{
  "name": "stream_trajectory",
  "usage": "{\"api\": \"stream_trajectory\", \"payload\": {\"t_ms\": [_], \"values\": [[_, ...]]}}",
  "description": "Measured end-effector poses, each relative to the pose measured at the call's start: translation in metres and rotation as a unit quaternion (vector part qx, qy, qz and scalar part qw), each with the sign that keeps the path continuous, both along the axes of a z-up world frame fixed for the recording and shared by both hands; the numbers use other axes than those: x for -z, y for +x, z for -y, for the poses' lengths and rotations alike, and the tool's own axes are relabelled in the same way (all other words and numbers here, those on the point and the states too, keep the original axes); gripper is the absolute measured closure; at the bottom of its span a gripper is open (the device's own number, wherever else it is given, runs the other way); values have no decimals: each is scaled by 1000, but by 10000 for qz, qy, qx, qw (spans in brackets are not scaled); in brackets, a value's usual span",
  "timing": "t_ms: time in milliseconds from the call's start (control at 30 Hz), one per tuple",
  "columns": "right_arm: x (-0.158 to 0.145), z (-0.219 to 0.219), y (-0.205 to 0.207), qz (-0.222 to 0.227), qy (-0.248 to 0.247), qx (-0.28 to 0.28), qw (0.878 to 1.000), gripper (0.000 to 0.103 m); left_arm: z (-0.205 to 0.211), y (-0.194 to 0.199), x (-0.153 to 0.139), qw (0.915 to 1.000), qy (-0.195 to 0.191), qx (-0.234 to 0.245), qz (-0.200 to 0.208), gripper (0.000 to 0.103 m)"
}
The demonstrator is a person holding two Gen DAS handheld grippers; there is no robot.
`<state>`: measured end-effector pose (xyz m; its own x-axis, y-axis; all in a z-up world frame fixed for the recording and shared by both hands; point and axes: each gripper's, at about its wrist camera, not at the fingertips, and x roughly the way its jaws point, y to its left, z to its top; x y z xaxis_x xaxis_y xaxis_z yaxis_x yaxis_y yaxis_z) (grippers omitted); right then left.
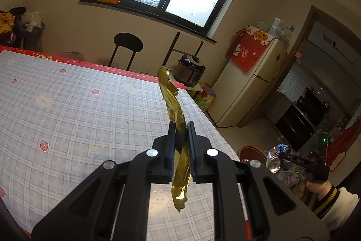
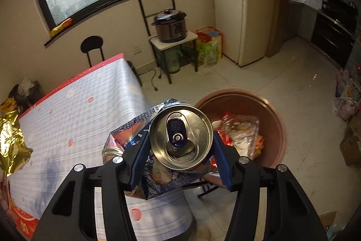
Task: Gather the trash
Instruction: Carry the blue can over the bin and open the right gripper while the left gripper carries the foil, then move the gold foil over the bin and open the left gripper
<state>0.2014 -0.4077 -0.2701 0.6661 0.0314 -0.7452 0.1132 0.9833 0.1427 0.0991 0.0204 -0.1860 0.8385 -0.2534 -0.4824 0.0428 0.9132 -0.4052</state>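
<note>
I take the counter [image 1: 67, 101] as my landmark: it wears a blue plaid cloth with strawberries and a red border, and I see nothing lying on the part of it in view. Off its corner, down on the tiled floor, sits the round brown bin [image 2: 274, 119], with clear and red wrappers already lying inside. My right tool [image 2: 180, 143] hangs past that same counter corner, just short of the bin's near rim, and its blue fingers [image 2: 220, 155] are clamped on the crushed can [image 2: 180, 134], whose silver top with the pull tab faces my camera while the crumpled blue-and-red body bulges out toward the counter. My left tool [image 1: 181, 128] hovers above the counter near its bin-side edge, closed tight on the gold wrapper [image 1: 178, 128]; the twisted foil sticks up beyond the fingertips and hangs down behind them, clear of the cloth. From the left camera I can make out the right tool [image 1: 276, 156] with the can [image 1: 276, 158] beyond the counter's edge, above the bin [image 1: 250, 151].
</note>
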Motion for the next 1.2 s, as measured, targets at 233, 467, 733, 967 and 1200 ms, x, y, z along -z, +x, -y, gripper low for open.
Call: {"api": "stream_trajectory", "payload": {"t_ms": [233, 467, 733, 967, 1200], "values": [[-3, 59, 32, 25, -386, 380, 9985, 49, 27, 5, 2, 9999, 71, 99, -57, 89], [-13, 87, 38, 291, -528, 713, 9956, 10, 51, 10, 3, 9994, 155, 294, -72, 89], [-26, 94, 20, 324, -550, 780, 9949, 5, 93, 28, -6, 9967, 209, 783, 36, 89], [-39, 105, -11, 390, -375, 1001, 9935, 5, 154, 56, -15, 9880, 231, 1516, 178, 89], [-54, 117, -34, 386, -361, 1168, 9917, 5, 239, 97, -13, 9687, 103, 2478, 121, 89]]}}
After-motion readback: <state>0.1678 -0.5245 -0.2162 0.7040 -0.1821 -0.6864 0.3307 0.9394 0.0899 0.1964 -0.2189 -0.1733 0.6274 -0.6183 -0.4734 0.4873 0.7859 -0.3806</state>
